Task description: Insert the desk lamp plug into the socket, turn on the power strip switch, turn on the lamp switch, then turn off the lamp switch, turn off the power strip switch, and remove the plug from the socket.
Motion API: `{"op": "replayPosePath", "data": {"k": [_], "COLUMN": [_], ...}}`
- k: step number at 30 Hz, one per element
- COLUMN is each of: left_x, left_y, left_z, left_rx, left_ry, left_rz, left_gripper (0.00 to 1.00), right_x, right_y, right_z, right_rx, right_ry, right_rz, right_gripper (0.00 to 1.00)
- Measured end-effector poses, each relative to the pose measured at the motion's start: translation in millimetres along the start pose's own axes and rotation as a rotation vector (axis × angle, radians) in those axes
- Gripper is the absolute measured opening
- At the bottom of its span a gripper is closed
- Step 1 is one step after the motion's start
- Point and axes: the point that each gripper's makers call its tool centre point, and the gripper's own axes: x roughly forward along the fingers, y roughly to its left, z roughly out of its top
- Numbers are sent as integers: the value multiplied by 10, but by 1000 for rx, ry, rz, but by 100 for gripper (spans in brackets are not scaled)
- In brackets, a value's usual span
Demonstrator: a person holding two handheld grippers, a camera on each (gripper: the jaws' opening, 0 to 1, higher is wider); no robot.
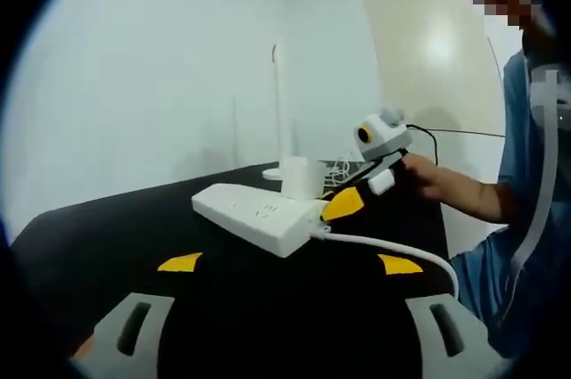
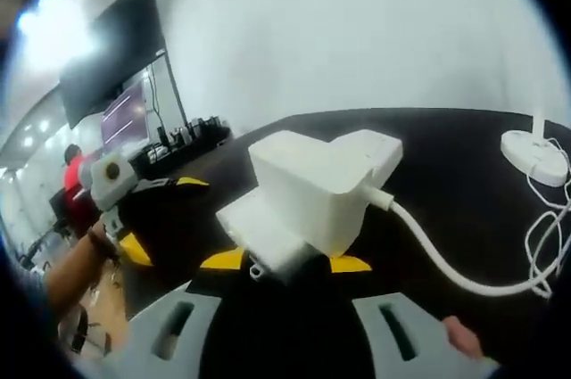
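From my left gripper view, my left gripper [image 1: 290,265] sits low in the frame with its 2 yellow-tipped jaws spread wide and nothing between them, hovering over the black desk [image 1: 107,227]. Just above centre lies the white power strip [image 1: 259,216], its thick white cord [image 1: 393,252] running off toward the lower right. A white plug adapter [image 1: 302,177] stands on the strip's far end. Behind it, at centre, the desk lamp [image 1: 279,111] rises as a thin white stem from a round base. At right of centre my right gripper [image 1: 357,196] comes in, held by the person's hand [image 1: 426,178], with 1 yellow jaw tip just beside the adapter.

In my right gripper view, the white plug adapter [image 2: 312,187] sits large at centre, right between my right gripper's [image 2: 285,263] 2 yellow jaw tips; I cannot tell whether they actually pinch it. Its cable [image 2: 446,259] curves toward the lower right. The lamp's round base [image 2: 533,154] rests at the right edge on the desk [image 2: 446,143]. At the left edge, my left gripper [image 2: 161,214] shows with the forearm [image 2: 76,267] behind it
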Motion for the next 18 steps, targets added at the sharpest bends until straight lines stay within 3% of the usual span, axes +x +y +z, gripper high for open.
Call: {"op": "replayPosePath", "data": {"k": [18], "left_x": [-39], "left_y": [37], "left_z": [18], "left_rx": [-13], "left_ry": [-9], "left_rz": [17], "left_gripper": [72], "right_x": [21], "right_y": [66], "right_z": [-13], "right_rx": [-47], "right_ry": [16], "right_rz": [39], "right_gripper": [33]}}
